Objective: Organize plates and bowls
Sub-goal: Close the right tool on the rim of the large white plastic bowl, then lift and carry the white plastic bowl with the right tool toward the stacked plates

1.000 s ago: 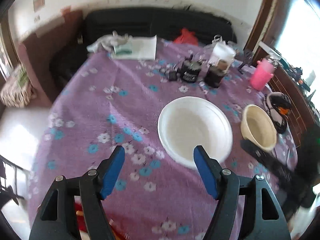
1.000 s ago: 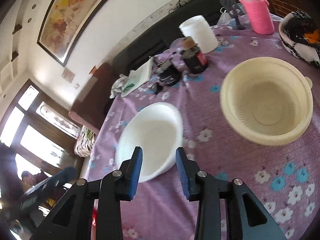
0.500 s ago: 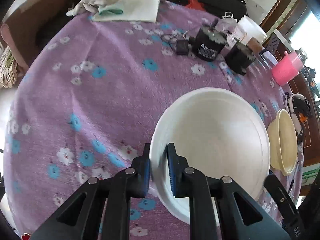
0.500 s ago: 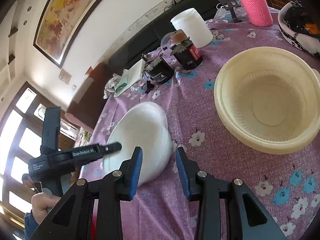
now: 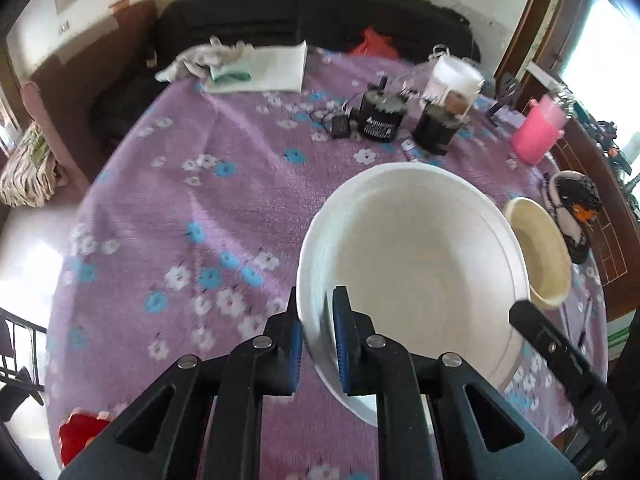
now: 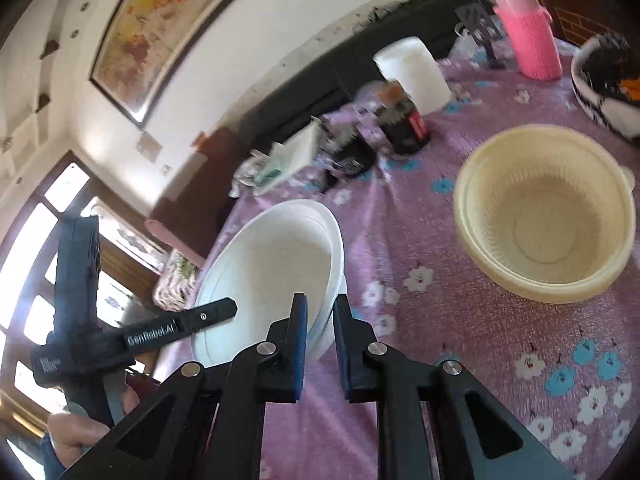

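A deep white plate [image 5: 416,272] is over the purple flowered tablecloth [image 5: 208,184]. My left gripper [image 5: 318,332] is shut on its near left rim, blue pads on both sides of the edge. In the right wrist view the same white plate [image 6: 276,268] looks tilted, and my right gripper [image 6: 320,320] is shut on its opposite rim. One of the left gripper's fingers [image 6: 192,322] lies across the plate's far side, with a hand below it. An empty cream ribbed bowl [image 6: 548,216] stands on the cloth to the right, also seen as the cream bowl [image 5: 540,252].
Behind the plate stand two dark jars [image 5: 382,118], a white tub [image 5: 454,80] and a pink bottle [image 5: 538,134]. A black-and-white patterned bowl [image 6: 608,80] sits at the far right. Folded cloths [image 5: 256,66] lie at the back by a black sofa.
The left gripper went from open to shut on the plate's rim. The right gripper then closed on the other rim. The plate now sits higher and tilted.
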`<action>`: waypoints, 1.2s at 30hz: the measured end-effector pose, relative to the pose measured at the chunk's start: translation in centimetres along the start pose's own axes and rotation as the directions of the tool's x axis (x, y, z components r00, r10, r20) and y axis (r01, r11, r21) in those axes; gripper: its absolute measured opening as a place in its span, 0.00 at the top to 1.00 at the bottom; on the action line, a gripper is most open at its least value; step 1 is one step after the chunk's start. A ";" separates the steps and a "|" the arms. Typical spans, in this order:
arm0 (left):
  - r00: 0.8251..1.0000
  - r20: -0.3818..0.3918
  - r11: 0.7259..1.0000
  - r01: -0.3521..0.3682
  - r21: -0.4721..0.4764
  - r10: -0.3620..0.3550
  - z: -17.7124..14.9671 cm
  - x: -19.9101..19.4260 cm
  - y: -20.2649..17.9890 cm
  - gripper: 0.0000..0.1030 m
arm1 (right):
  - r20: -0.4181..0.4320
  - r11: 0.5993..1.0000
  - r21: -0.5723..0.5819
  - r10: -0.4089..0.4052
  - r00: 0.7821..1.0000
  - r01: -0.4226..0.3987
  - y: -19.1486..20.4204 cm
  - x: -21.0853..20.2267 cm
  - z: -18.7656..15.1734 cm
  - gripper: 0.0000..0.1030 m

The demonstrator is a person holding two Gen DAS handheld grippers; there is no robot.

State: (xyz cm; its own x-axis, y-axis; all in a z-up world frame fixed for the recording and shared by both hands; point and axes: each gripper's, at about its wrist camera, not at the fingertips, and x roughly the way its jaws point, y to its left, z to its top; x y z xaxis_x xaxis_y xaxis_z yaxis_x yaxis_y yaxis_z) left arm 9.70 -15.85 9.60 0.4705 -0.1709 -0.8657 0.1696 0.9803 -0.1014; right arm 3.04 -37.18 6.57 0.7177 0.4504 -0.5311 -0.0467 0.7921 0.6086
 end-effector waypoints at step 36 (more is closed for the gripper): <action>0.988 0.124 0.985 0.076 0.153 -0.096 -22.1 -5.2 -1.9 0.65 | -0.094 0.988 -0.117 -0.114 0.989 0.103 0.6 -10.7 -17.0 0.83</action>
State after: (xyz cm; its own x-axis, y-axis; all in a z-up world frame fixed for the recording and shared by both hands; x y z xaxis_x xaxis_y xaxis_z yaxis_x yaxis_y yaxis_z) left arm -12.22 -14.65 3.48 0.5559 -0.2748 -0.7845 0.3358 0.9376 -0.0905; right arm -16.46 -34.49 2.56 0.6496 0.3938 -0.6504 -0.0537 0.8771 0.4774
